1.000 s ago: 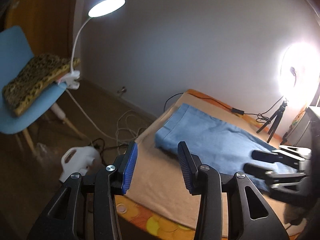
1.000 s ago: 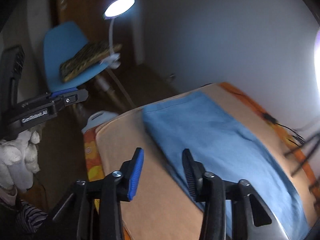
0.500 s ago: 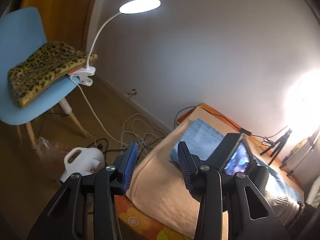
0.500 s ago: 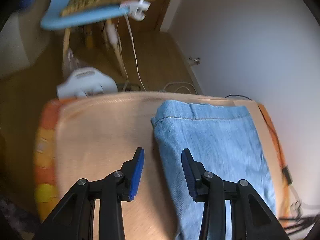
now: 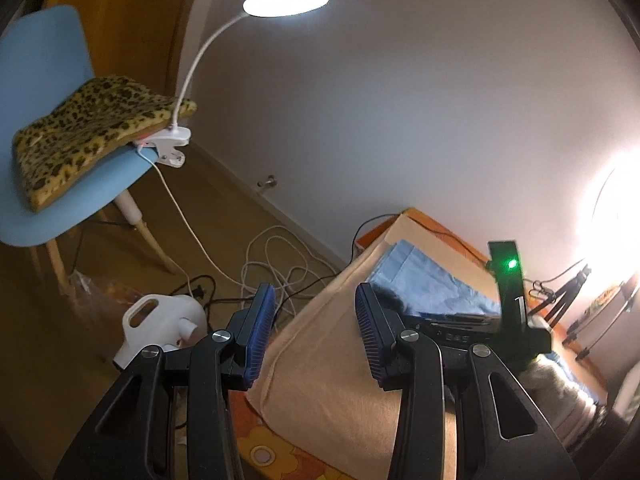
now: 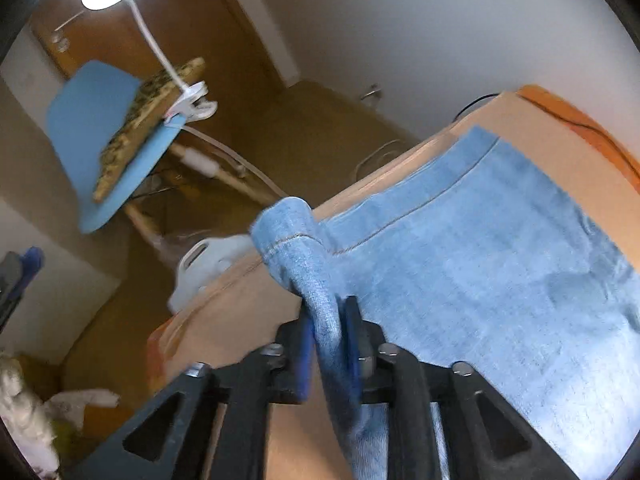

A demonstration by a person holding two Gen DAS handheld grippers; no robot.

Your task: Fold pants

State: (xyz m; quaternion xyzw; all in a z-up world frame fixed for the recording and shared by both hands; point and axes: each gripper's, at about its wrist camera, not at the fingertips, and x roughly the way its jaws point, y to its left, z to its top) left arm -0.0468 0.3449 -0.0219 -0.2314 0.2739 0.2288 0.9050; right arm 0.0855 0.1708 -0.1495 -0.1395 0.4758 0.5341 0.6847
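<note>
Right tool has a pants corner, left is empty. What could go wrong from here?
1. The right tool pinches only a bunched hem corner of the blue pants; the denim may slip out if pulled hard.
2. The left tool is open on nothing, beside the table edge; lifting one corner alone would probably skew the fold.
3. The pants lie near the edge of the beige-covered table; dragging might pull them off onto the floor cables.

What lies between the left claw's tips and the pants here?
In the left wrist view, bare beige cover, then the right claw's body, stands between the empty left claw and the pants.
</note>
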